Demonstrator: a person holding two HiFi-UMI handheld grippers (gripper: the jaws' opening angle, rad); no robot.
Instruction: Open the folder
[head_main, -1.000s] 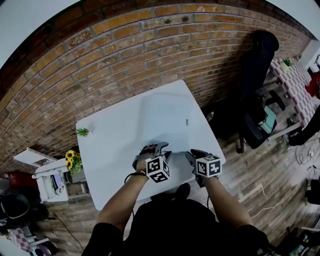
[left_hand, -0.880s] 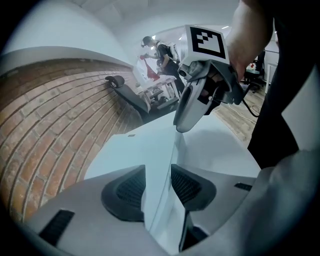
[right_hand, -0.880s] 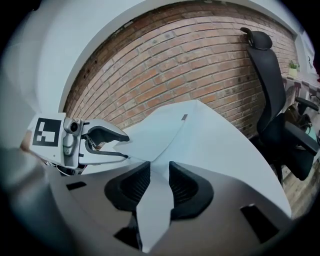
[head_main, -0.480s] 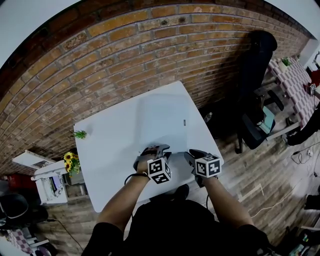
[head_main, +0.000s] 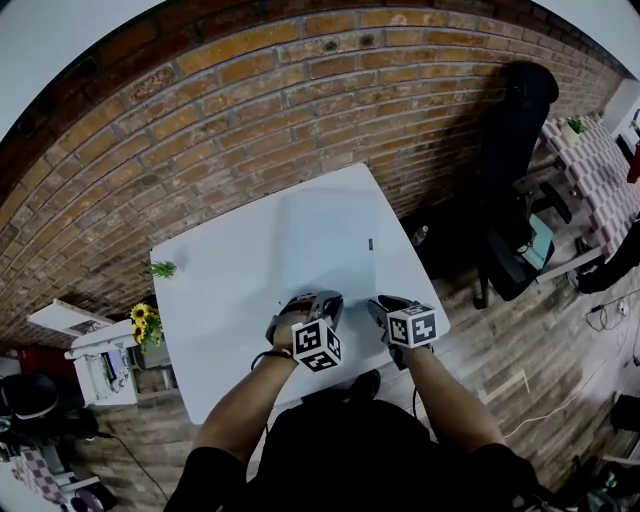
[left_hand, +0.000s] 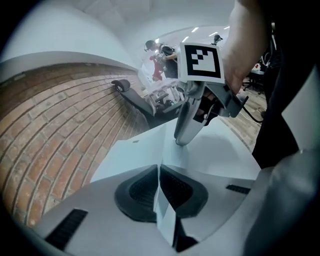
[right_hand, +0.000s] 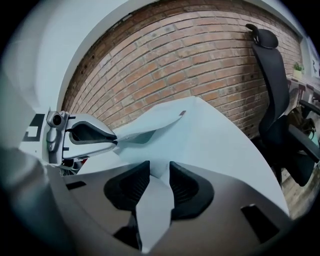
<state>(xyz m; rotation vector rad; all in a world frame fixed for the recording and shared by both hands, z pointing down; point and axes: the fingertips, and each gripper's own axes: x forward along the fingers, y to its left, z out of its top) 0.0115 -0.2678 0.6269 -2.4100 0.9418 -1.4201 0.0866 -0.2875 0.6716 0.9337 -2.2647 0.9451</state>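
A white folder (head_main: 325, 235) lies on the white table (head_main: 200, 300), with a small dark tab at its right edge. My left gripper (head_main: 325, 298) is at the folder's near edge. In the left gripper view its jaws (left_hand: 159, 172) are shut on the thin front cover (left_hand: 145, 150), which is lifted a little. My right gripper (head_main: 380, 303) stands just to the right, and its fingertip (left_hand: 182, 140) rests on the folder. Its jaws (right_hand: 159, 172) stand apart, with a white folder corner in the gap and the pads clear of it. The raised cover (right_hand: 160, 125) runs to the left gripper (right_hand: 112, 141).
A brick wall runs behind the table. A black office chair (head_main: 510, 130) stands off the table's right corner. A small green plant (head_main: 163, 266) sits at the table's left edge, and sunflowers (head_main: 143, 320) and a white cabinet (head_main: 100, 360) stand on the floor to the left.
Both hands have stayed at the folder's near edge. The left gripper's fingers look drawn closer together than before.
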